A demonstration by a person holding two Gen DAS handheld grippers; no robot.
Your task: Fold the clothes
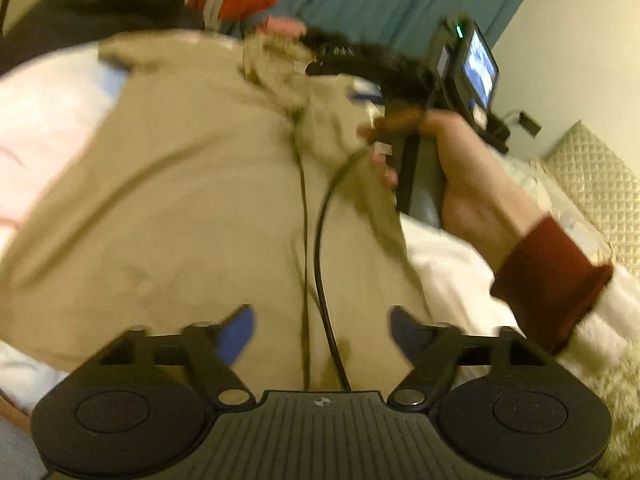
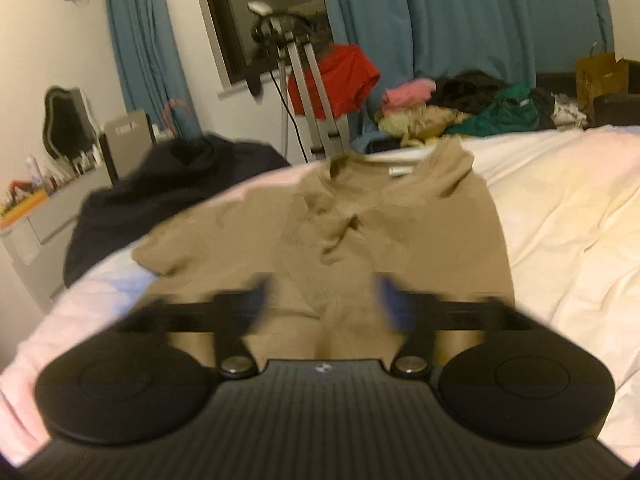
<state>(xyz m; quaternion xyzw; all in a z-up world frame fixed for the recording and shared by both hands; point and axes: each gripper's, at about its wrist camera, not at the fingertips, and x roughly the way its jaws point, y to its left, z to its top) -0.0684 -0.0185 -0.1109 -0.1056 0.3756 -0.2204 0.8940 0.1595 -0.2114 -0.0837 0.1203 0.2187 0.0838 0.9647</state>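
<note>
In the left wrist view the left gripper (image 1: 320,330) stands wide apart with nothing between its blue pads (image 1: 240,334); under it the tan shirt (image 1: 180,200) lies on the white bedding (image 1: 452,272), a black cable (image 1: 320,272) trailing across the cloth; only this view shows the person's right hand (image 1: 460,168), in a dark red cuff (image 1: 548,280), gripping the other tool's handle above the shirt, with a small lit screen (image 1: 480,68) at its back. In the right wrist view the right gripper (image 2: 324,300), blurred, is likewise spread wide and empty over the shirt's lower edge; only here the whole tan shirt (image 2: 360,232) shows, collar away, a white neck label (image 2: 400,171) too small to read; beyond lie a clothes pile (image 2: 472,104), a red garment (image 2: 340,76), blue curtains (image 2: 460,20) and a brown paper bag (image 2: 598,76) whose writing is illegible.
</note>
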